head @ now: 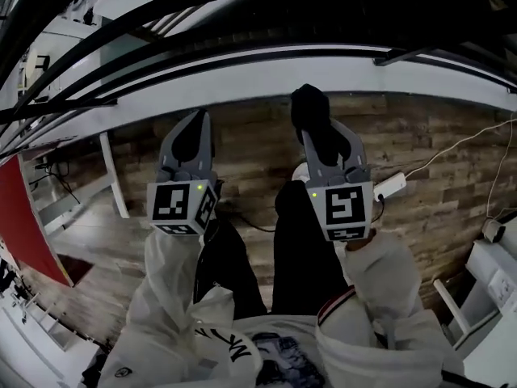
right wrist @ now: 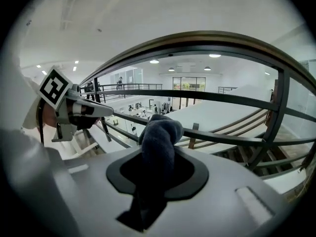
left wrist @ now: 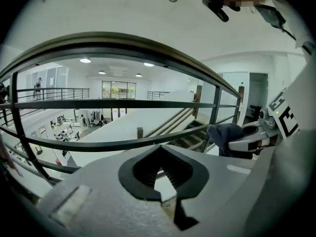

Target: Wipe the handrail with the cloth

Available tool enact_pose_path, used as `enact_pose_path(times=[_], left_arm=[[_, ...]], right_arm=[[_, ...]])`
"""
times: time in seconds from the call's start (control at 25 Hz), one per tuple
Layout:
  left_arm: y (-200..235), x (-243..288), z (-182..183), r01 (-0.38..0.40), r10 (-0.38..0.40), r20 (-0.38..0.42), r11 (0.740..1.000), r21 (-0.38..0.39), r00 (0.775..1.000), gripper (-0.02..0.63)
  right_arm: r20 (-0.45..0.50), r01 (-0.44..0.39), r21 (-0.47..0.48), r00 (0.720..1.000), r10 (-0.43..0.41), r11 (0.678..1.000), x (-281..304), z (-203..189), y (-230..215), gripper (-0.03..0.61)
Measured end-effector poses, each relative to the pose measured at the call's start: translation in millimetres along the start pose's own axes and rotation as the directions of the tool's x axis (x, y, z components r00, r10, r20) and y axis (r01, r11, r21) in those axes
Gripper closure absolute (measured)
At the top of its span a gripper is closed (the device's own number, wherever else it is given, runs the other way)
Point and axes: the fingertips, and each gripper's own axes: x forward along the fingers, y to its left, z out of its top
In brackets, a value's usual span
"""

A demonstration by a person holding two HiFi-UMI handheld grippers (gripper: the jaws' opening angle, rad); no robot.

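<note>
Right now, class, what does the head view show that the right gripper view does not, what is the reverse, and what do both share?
Head view only: the wooden floor underfoot, the person's legs and a white power strip. Right gripper view only: the bright hall below, with ceiling lights. Both: the handrail, the left gripper, and the dark cloth clamped in the right gripper.

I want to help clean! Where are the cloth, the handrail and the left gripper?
cloth [right wrist: 159, 137], right gripper view, its bunched top.
handrail [right wrist: 207, 37], right gripper view, middle of the top rail's arc.
left gripper [head: 199, 120], head view, between its fingertips.
</note>
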Motion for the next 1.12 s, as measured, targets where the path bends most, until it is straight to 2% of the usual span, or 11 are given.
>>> enact_pose_path(times=[0.16,0.32,0.44,0.56,0.84,1.12], left_arm=[[-15.1,-22.1,22.7,-0.019,0.019,0.007,1.000,-0.009,1.000,0.612],[-10.2,-57.8,35.3,-0.045,0.046,0.031,0.999,-0.020,0.998,0.612],[-3.6,-92.8,38.5,-0.055,0.055,0.064,0.998,0.003,0.996,0.612],[8.8,-142.9,37.8,-0.057,0.056,0.083,0.998,0.016,0.995,0.612],[39.9,-286.8,37.4,-0.079,0.073,0.109,0.996,0.046,0.991,0.612],[46.4,-367.9,45.6,-0.081,0.083,0.120,0.996,-0.021,0.989,0.612]], right_arm=[[0.039,-0.017,-0.001,0.999,0.017,1.000,-24.2,23.7,17.4,0.489],[0.067,-0.003,0.000,0.998,0.003,1.000,-45.8,47.9,44.7,0.489],[0.099,0.025,-0.011,0.995,-0.023,1.000,-60.7,61.6,68.8,0.489],[0.122,0.051,-0.018,0.991,-0.048,0.999,-83.3,72.8,110.9,0.489],[0.158,0.036,0.007,0.987,-0.037,0.999,-144.0,97.8,236.6,0.489],[0.141,0.008,0.038,0.990,-0.014,0.999,-193.6,118.7,298.5,0.489]])
